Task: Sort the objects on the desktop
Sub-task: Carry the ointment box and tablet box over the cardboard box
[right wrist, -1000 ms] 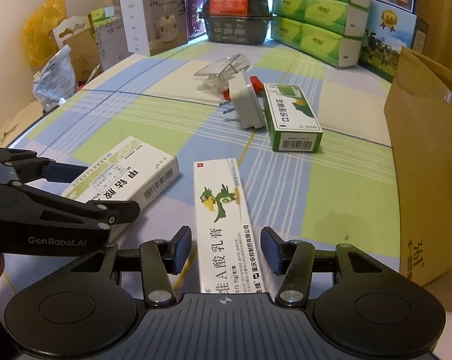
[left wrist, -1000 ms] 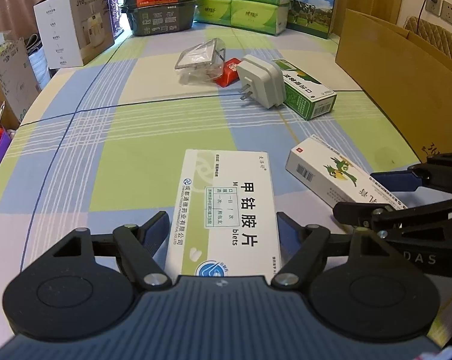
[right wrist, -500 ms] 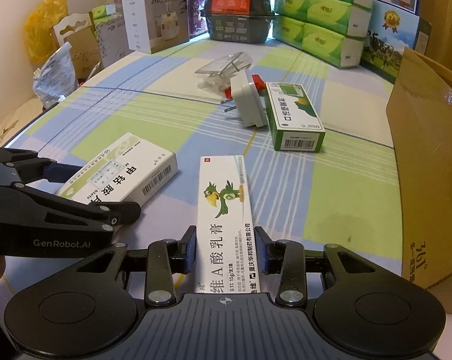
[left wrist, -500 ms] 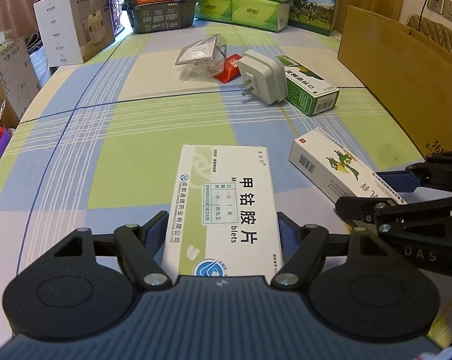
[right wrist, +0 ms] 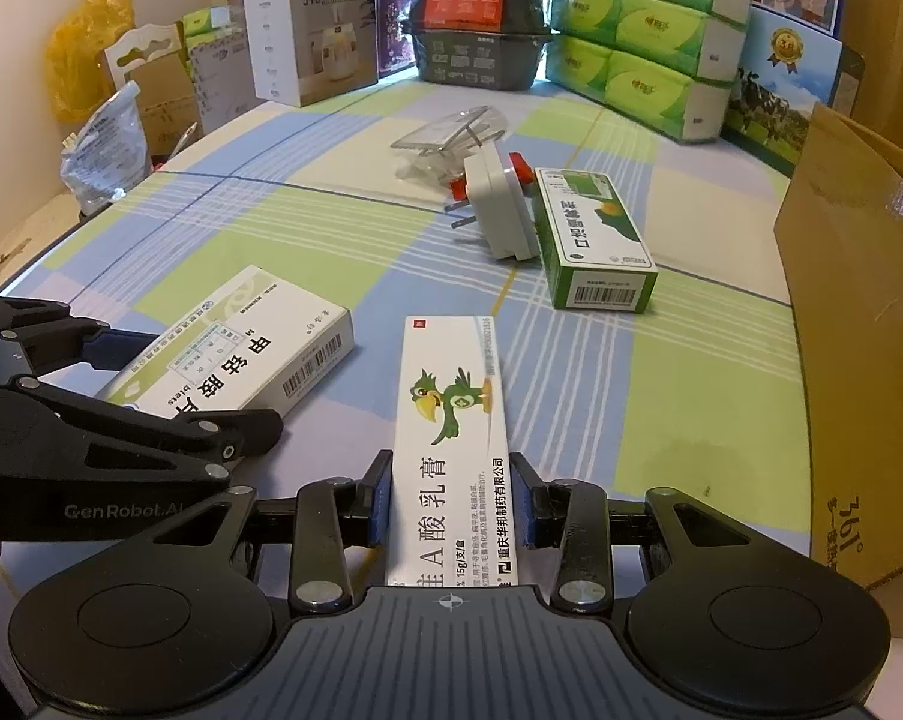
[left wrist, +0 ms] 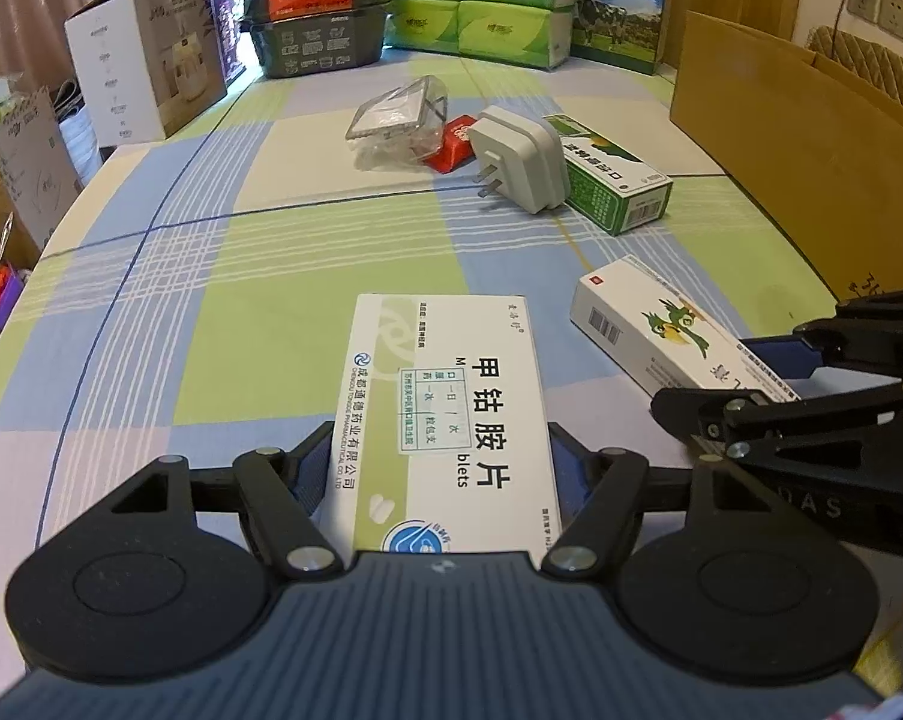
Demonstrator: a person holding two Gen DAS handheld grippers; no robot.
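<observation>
My L gripper (left wrist: 442,468) clamps the white-green tablet box (left wrist: 445,420) at its near end, both pads against the box sides; box lies over the checked cloth (left wrist: 241,276). My R gripper (right wrist: 450,501) is clenched on the narrow parrot ointment box (right wrist: 451,432), pads tight on both long sides. Farther back, centre: clear plastic case (left wrist: 391,129), red packet (left wrist: 451,144), white plug adapter (left wrist: 520,156), green box (left wrist: 610,174), all bunched together. Far R: 1 cardboard carton (right wrist: 859,324).
</observation>
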